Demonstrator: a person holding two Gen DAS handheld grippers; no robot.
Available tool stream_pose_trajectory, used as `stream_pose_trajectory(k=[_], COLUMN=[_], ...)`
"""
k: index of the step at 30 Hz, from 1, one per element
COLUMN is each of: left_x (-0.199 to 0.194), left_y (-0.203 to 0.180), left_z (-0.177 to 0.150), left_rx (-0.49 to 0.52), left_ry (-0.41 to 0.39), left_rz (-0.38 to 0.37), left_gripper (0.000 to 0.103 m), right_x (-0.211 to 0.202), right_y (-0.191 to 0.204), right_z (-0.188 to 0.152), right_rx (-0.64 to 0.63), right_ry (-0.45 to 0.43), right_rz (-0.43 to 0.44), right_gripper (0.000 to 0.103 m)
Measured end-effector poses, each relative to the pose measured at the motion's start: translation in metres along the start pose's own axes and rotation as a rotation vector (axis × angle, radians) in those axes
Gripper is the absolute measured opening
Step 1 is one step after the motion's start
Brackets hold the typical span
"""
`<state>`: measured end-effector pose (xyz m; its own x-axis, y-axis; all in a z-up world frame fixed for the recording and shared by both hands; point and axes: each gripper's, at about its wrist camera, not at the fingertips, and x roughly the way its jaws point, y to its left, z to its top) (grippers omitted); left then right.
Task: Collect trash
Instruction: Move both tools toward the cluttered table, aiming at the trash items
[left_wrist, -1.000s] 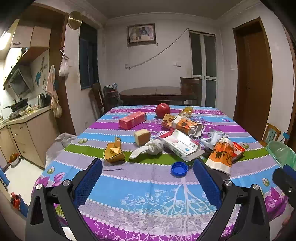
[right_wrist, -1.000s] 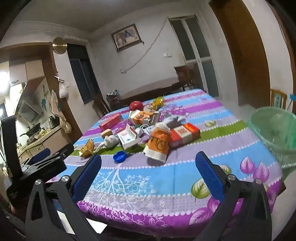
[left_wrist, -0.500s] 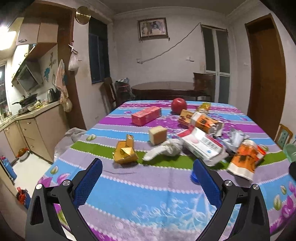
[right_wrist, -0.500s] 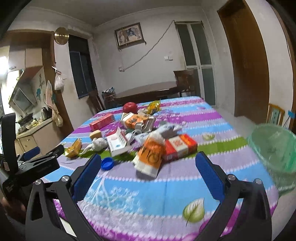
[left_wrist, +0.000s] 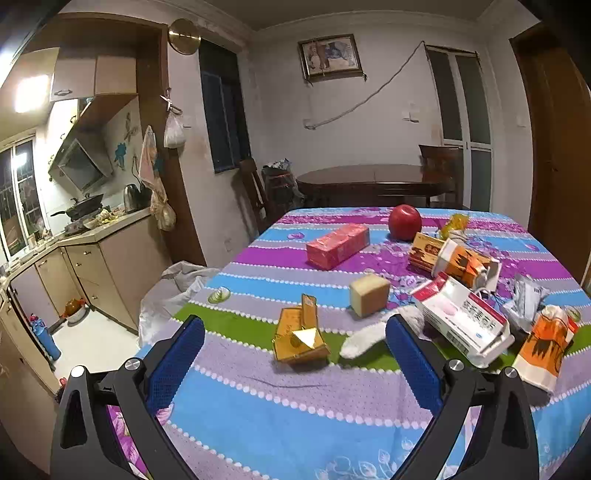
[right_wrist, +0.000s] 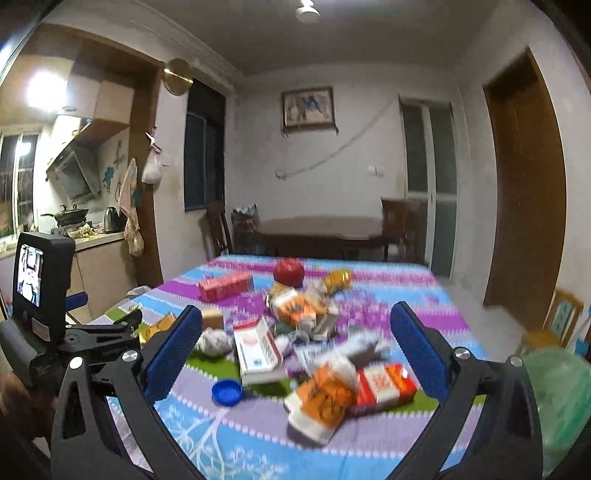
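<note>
Left wrist: left gripper fingers agape

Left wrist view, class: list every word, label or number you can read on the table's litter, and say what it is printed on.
No text can be quoted with certainty.
White and red box: large Chinese characters and a barcode, too blurred.
Pink box: print unreadable.
Orange packets: markings only, no legible words.

Your left gripper now sits closer over the tabletop, with the yellow folded box between its jaws. The blue cap now lies between your right gripper's jaws, nearer its left finger.
</note>
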<state>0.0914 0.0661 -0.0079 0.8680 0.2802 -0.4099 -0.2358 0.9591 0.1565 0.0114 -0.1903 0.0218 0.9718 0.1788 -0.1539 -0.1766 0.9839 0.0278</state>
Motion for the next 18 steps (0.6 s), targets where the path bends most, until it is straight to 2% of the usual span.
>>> stream_pose_trajectory(k=[6,18], left_x=[0.0,0.006], left_y=[0.002,-0.003], left_z=[0.001,-0.006], left_rx=[-0.002,0.016], left_ry=[-0.012,0.007], left_rz=[0.011,0.011], left_gripper=[0.098,0.098], right_x=[-0.007,-0.005], right_y=[0.018,0.053], right_z=[0.004,-0.014], right_rx=[-0.055,-0.209], right_ry=[-0.07,-0.05], right_rz=[-0.018,-0.041], right_gripper=[0.098,0.098])
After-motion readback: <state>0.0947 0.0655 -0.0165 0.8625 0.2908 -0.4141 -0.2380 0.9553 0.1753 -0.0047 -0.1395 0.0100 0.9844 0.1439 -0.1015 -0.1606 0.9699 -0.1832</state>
